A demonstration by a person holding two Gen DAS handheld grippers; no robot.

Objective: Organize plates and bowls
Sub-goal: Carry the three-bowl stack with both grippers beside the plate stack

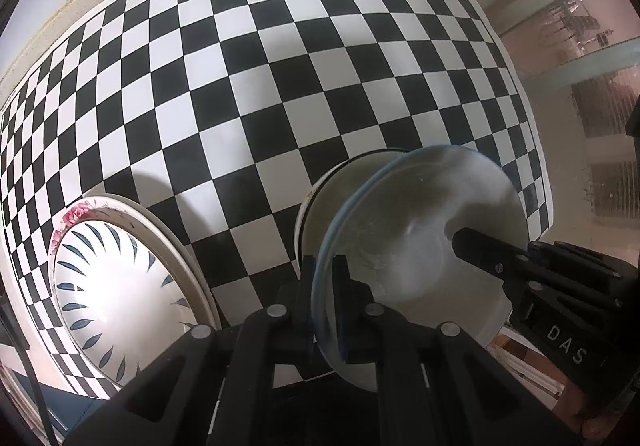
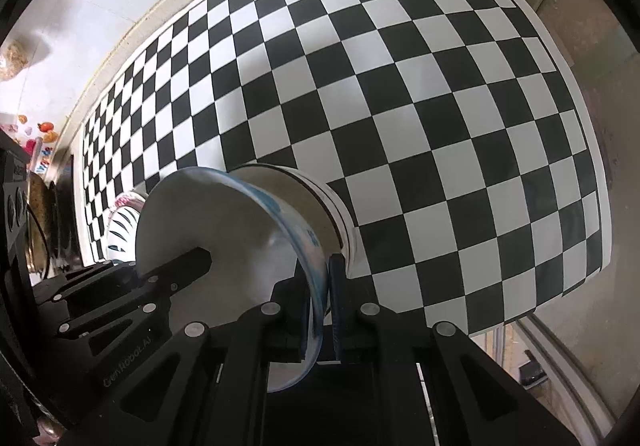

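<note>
A white bowl with a blue rim (image 1: 420, 214) is held over a cream bowl with a dark band (image 1: 344, 182) that stands on the checkered tabletop. My left gripper (image 1: 323, 286) is shut on the blue-rimmed bowl's left rim. My right gripper (image 2: 320, 286) is shut on its opposite rim (image 2: 296, 222); the cream bowl (image 2: 320, 198) shows beyond it. Each gripper shows in the other's view, the right one (image 1: 500, 258) and the left one (image 2: 176, 270). A white plate with dark leaf marks (image 1: 120, 286) lies in a rose-rimmed plate to the left (image 2: 122, 222).
The black and white checkered cloth (image 1: 280, 86) covers the table out to its far edge and right edge (image 2: 580, 126). A wall runs behind. Small colourful items (image 2: 44, 130) sit far left beyond the table.
</note>
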